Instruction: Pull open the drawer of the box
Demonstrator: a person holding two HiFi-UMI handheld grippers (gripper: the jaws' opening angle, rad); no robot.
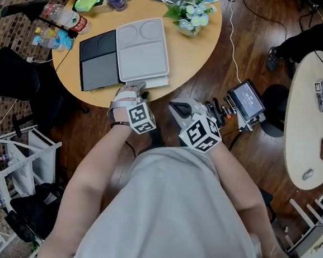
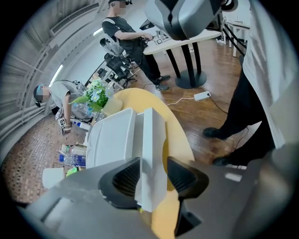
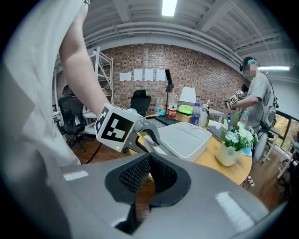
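Observation:
A white box (image 1: 141,48) lies flat on the round wooden table (image 1: 197,44). Its drawer (image 1: 154,81) sticks out a little toward me at the near edge. My left gripper (image 1: 134,87) is at that drawer front. In the left gripper view the white drawer front (image 2: 152,140) stands between the jaws of the left gripper (image 2: 152,175); a strip of yellow table shows beside the right pad, so the pads do not press on it. My right gripper (image 1: 177,107) hangs off the table edge near my body, and its pads (image 3: 149,161) meet with nothing between them.
A black tray (image 1: 99,59) lies against the box's left side. A flower pot (image 1: 191,16) and bottles (image 1: 62,16) stand farther back. A small screen on a stand (image 1: 246,100) is at my right, a second table (image 1: 314,122) beyond it. People work in the background.

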